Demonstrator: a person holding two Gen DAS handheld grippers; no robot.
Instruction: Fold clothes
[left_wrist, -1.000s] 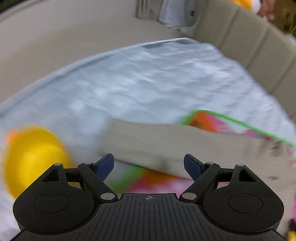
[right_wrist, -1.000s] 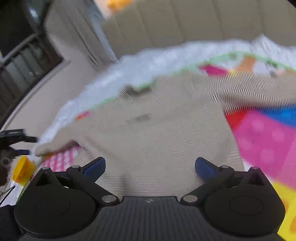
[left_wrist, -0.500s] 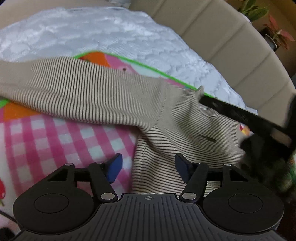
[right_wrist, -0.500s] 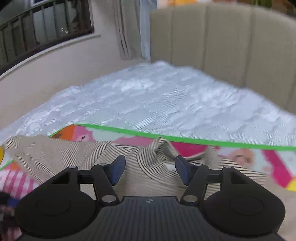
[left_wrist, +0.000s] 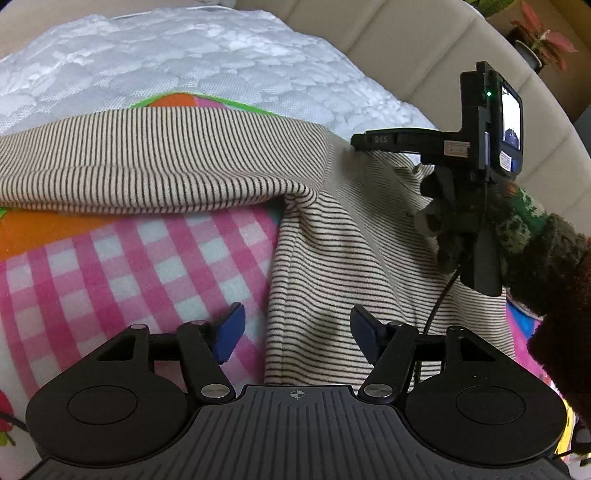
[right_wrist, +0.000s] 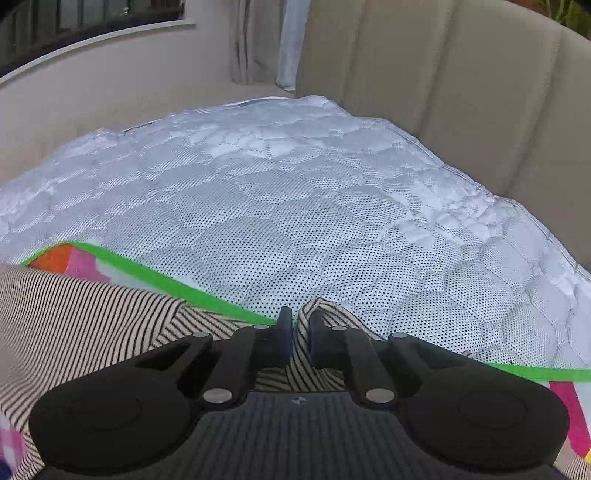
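I am holding my left gripper (left_wrist: 297, 326) low over the striped sweater (left_wrist: 354, 240), its blue fingers (left_wrist: 229, 330) standing wide apart with nothing between them; the left one is hanging over the pink checked play mat (left_wrist: 110, 266) and the right one over the sweater's body. The sweater is lying spread on the mat, which is lying on the white quilted mattress (right_wrist: 295, 206) of a bed with a beige padded headboard (right_wrist: 461, 92). One sleeve (left_wrist: 147, 162) is stretching out sideways across the mat's green-edged border. My right gripper (right_wrist: 297, 338) is pinching a raised fold of the sweater's far edge, probably the collar or shoulder, though its fingers are covering too much for me to be sure; they are pressing together on the cloth just where the mat's green edge meets the mattress. From the left wrist view, my right hand (left_wrist: 454, 221), in a dark glove, is gripping the tool's handle above the sweater.
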